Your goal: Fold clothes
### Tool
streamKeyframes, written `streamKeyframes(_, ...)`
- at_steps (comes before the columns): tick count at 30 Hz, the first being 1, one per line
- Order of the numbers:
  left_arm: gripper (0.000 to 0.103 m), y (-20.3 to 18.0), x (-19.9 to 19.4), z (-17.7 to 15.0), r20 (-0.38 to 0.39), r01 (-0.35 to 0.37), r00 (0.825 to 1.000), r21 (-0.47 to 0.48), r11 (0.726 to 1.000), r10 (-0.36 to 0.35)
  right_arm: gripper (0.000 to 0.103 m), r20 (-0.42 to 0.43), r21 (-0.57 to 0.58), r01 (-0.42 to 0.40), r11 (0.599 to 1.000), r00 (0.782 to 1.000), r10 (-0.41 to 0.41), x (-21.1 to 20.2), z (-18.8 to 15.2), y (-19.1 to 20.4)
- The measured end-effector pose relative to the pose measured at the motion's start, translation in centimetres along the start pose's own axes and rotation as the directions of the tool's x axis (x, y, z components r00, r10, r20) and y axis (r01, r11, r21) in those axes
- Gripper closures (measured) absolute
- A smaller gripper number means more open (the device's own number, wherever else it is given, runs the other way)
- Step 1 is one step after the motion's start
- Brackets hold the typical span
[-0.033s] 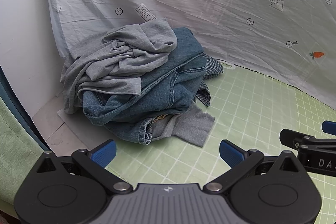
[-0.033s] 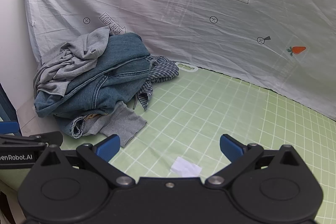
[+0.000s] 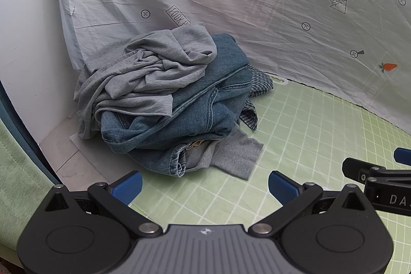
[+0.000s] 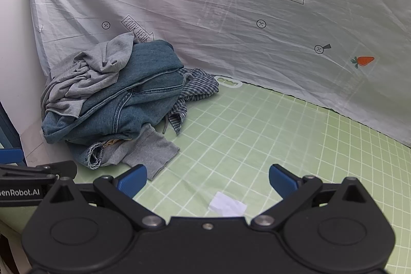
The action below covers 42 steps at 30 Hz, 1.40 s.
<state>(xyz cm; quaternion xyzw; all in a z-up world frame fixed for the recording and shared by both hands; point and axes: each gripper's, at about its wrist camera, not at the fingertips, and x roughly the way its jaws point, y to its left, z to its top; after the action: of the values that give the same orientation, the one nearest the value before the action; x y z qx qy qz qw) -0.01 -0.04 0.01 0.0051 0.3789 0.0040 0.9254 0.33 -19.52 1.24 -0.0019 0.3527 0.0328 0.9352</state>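
A heap of clothes sits at the back left of the green grid mat (image 3: 308, 125): a grey top (image 3: 154, 73) on top, blue jeans (image 3: 195, 107) under it, a checked shirt (image 3: 259, 84) behind and a grey garment (image 3: 231, 156) sticking out at the front. The heap also shows in the right wrist view, with the jeans (image 4: 133, 99) and the checked shirt (image 4: 197, 86). My left gripper (image 3: 205, 186) is open and empty, just in front of the heap. My right gripper (image 4: 208, 179) is open and empty, over the mat to the right of the heap.
A white sheet (image 3: 257, 17) printed with carrots and arrows hangs behind the mat. A small white paper scrap (image 4: 226, 206) lies on the mat under my right gripper. A white wall (image 3: 25, 55) and a bare white surface (image 3: 64, 153) border the heap on the left.
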Motion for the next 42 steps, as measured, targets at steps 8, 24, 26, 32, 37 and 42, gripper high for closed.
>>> streamKeyframes(8,0.000,-0.27,0.15,0.13,-0.003,0.005,1.000,0.003,1.000,-0.005,0.001,0.002,0.004,-0.002,1.000,1.000,0.002,0.14,0.12,0.04)
streamKeyframes(24,0.000,-0.20,0.07,-0.03,-0.006,-0.005,1.000,0.011,1.000,0.006,0.001,-0.005,0.009,-0.007,1.000,1.000,0.007,0.08,-0.26,-0.24)
streamKeyframes(26,0.000,-0.20,0.09,-0.11,-0.007,-0.006,1.000,0.012,1.000,0.006,0.001,-0.006,0.008,-0.009,1.000,1.000,0.009,0.06,-0.23,-0.25)
streamKeyframes(32,0.000,-0.09,0.02,-0.18,-0.008,-0.005,1.000,0.011,1.000,0.005,0.001,-0.007,0.007,-0.010,1.000,1.000,0.010,0.04,-0.21,-0.30)
streamKeyframes(37,0.000,-0.06,-0.01,-0.22,-0.010,-0.004,1.000,0.011,1.000,0.004,0.001,-0.008,0.007,-0.008,1.000,1.000,0.008,0.04,-0.27,-0.23)
streamKeyframes(42,0.000,-0.02,0.08,-0.28,-0.013,-0.004,1.000,0.008,1.000,0.004,0.001,-0.009,0.007,-0.007,1.000,1.000,0.007,0.04,-0.32,-0.16)
